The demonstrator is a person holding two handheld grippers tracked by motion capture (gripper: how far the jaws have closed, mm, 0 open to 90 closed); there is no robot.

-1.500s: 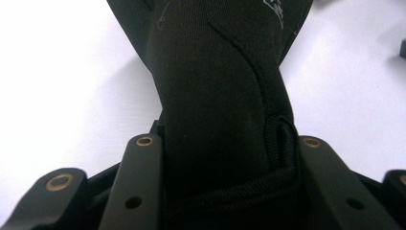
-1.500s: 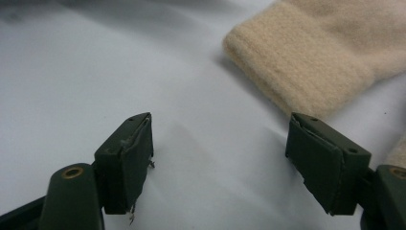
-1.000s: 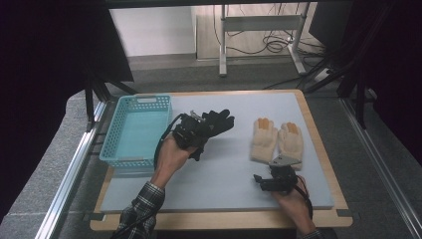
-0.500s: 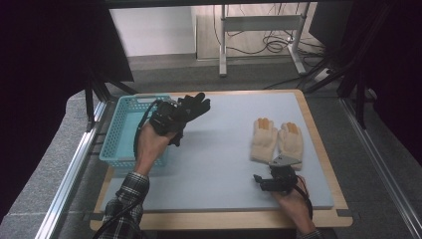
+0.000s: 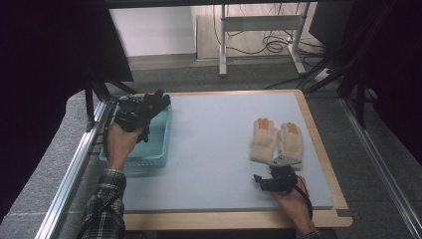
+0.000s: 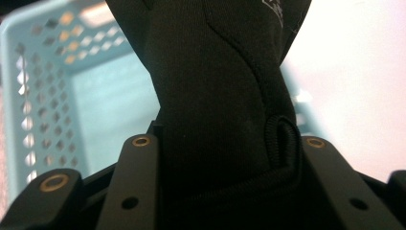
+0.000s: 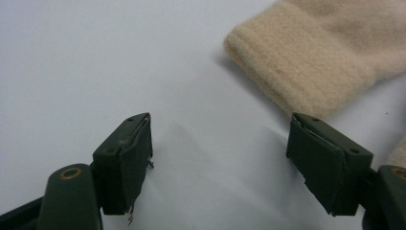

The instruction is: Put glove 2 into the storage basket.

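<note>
Pale blue matting (image 5: 214, 149) covers the table. Above the teal basket (image 5: 158, 144) the left gripper (image 5: 144, 112) clamps black gloves (image 6: 215, 86); far from the basket, the right gripper (image 5: 261, 181) gapes beside cream gloves (image 5: 276, 142).

A basket (image 5: 158, 149) sat at the table's (image 5: 209, 149) left edge; a pair of gloves (image 5: 276, 141) lay side by side at the right, well apart from it.

A lab: framed work table (image 5: 318, 129), black curtains (image 5: 45, 59), loose floor cables (image 5: 268, 42).
</note>
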